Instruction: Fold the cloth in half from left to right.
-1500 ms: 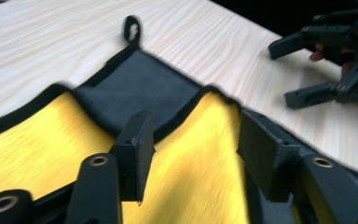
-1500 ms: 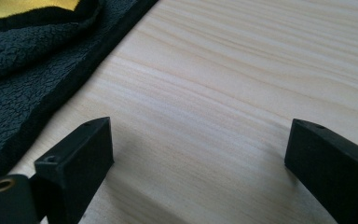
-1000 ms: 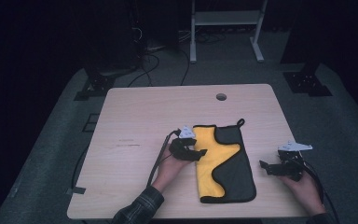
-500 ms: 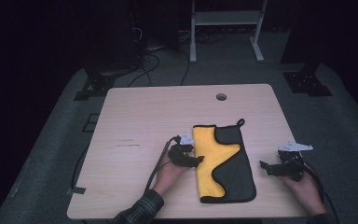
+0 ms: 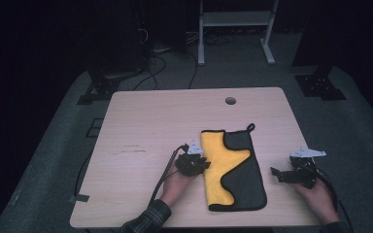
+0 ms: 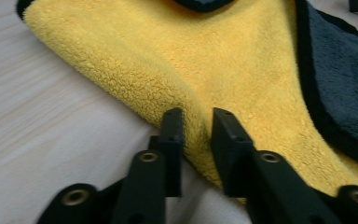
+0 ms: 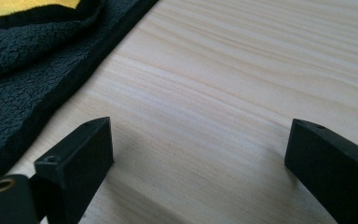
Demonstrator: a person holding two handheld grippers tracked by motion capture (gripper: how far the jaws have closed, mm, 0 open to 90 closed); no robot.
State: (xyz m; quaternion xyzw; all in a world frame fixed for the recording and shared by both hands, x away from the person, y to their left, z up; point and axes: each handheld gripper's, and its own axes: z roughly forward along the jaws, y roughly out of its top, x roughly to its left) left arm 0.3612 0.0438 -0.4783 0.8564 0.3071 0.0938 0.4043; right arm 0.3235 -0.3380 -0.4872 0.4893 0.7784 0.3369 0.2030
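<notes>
The left gripper [image 6: 193,135] has just closed, pinching the fluffy yellow-and-grey towel's [image 5: 230,167] edge near the desk's [image 5: 150,126] front edge; the right gripper [image 7: 198,154] gapes wide over bare wood.

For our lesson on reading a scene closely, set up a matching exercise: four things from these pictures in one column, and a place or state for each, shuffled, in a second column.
Things:
1. left gripper
2. right gripper
3. cloth
4. table hole

Places or states:
A. near the far table edge
B. fingers spread wide over bare wood
C. yellow side folded over dark grey side
D. fingers pinching a yellow fold

Pairs: 1-D, 2-B, 3-C, 4-A
</notes>
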